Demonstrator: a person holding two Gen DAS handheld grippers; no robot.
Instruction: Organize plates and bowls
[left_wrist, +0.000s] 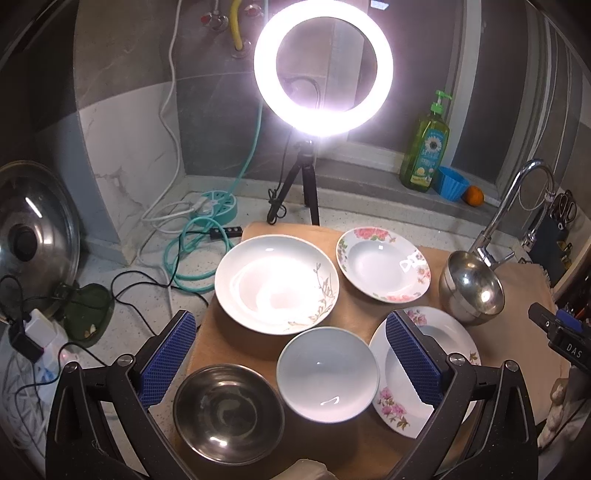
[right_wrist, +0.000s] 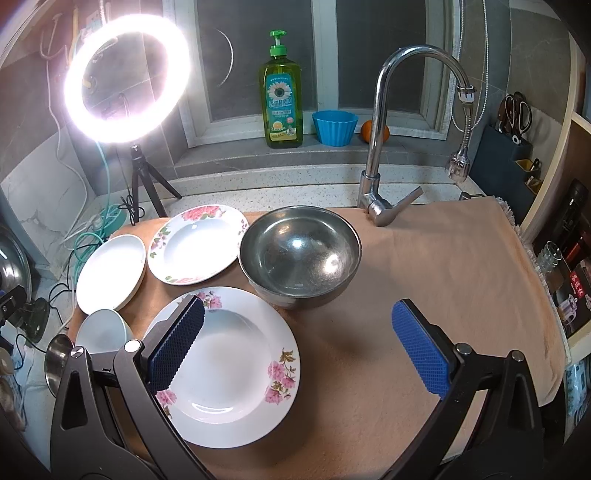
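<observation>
On a peach cloth (right_wrist: 424, 266) lie a big white leaf-print plate (left_wrist: 277, 284), a far floral plate (left_wrist: 382, 264), a near floral plate (right_wrist: 229, 365), a white bowl (left_wrist: 327, 374), a small steel bowl (left_wrist: 229, 402) and a larger steel bowl (right_wrist: 299, 254). My left gripper (left_wrist: 290, 319) hangs open above the white bowl and the small steel bowl, holding nothing. My right gripper (right_wrist: 298, 308) is open too, its left finger over the near floral plate, the larger steel bowl just beyond its tips.
A lit ring light on a tripod (left_wrist: 323, 70) stands behind the dishes. A faucet (right_wrist: 380, 122) rises at the back right, with a soap bottle (right_wrist: 282, 92), a blue cup (right_wrist: 334, 127) and an orange (right_wrist: 365, 131) on the sill. Cables (left_wrist: 192, 251) and a pot lid (left_wrist: 33, 240) sit to the left.
</observation>
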